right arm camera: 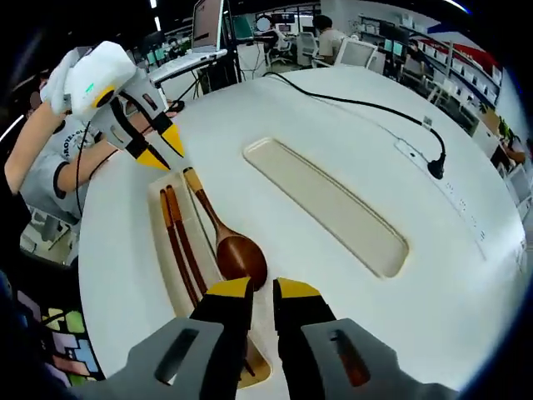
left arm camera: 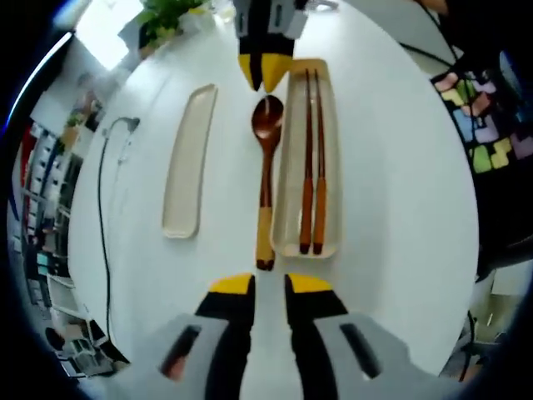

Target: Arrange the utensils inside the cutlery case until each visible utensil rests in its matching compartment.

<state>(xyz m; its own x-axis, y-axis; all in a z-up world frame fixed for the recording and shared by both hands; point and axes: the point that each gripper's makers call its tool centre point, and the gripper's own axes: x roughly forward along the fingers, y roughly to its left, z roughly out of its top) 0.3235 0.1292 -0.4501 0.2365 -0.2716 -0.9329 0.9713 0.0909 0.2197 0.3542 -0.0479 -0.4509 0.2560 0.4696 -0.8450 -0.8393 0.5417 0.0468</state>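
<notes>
On the white surface (left arm camera: 400, 192), between open case tray (left arm camera: 306, 158) and empty lid (left arm camera: 190, 162), lies wooden spoon (left arm camera: 266, 179), bowl away from left tool (left arm camera: 268, 287), handle end just before its tips. Chopsticks (left arm camera: 313, 158) already resting inside tray, side by side. Left tool slightly parted, holding nothing; right tool (right arm camera: 252, 292) likewise a narrow gap, empty, hovering just over spoon bowl (right arm camera: 241, 257).

Step in hand, judged: getting spoon into tray beside chopsticks. Best done by pinching the narrow handle rather than the rounded bowl, lifting level, clearing the tray wall, then lowering parallel to chopsticks without nudging them. Worth steadying tray rim with the other tool, since the light tray may slide.
</notes>
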